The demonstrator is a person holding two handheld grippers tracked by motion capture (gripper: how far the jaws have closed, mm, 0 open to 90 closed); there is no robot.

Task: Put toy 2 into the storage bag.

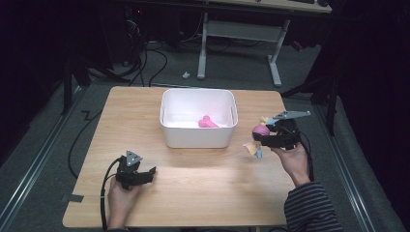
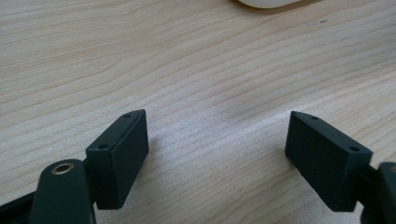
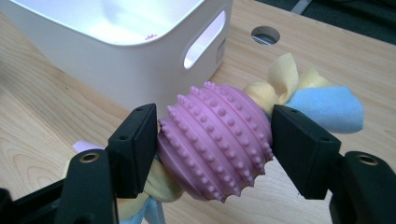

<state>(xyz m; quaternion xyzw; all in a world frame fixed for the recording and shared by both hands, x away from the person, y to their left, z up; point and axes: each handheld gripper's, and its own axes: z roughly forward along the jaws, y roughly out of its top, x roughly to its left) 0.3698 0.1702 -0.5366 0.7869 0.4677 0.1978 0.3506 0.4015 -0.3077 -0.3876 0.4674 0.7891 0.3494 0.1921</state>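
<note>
My right claw [image 3: 212, 147] is pinching the ball [image 3: 215, 140], a pink studded rubber one, one jaw pressed on each side. Fleece strips run out of both ends: yellow and blue [image 3: 322, 107] past the far jaw, yellow and a bit of lilac under the near one. In the high view the right claw [image 1: 265, 134] sits off the counter [image 1: 193, 193] near its right edge, ball [image 1: 261, 130] at the jaw tips and strips hanging below it. My right hand [image 1: 294, 159] grips the body from behind, striped sleeve trailing to the bottom edge.

Just left of the ball stands the bin [image 1: 198, 118], white, with a handle slot [image 3: 203, 39] facing my claw. The ball is outside it, beside its right wall, not over the rim. A pink toy [image 1: 209, 122] lies inside on the bin floor.

My left claw [image 2: 217, 154] is spread wide, nothing between the jaws, bare wood beneath. In the high view the left claw [image 1: 147, 174] rests low at the front left of the counter, well apart from the bin and the ball, held by my left hand [image 1: 121, 198].
</note>
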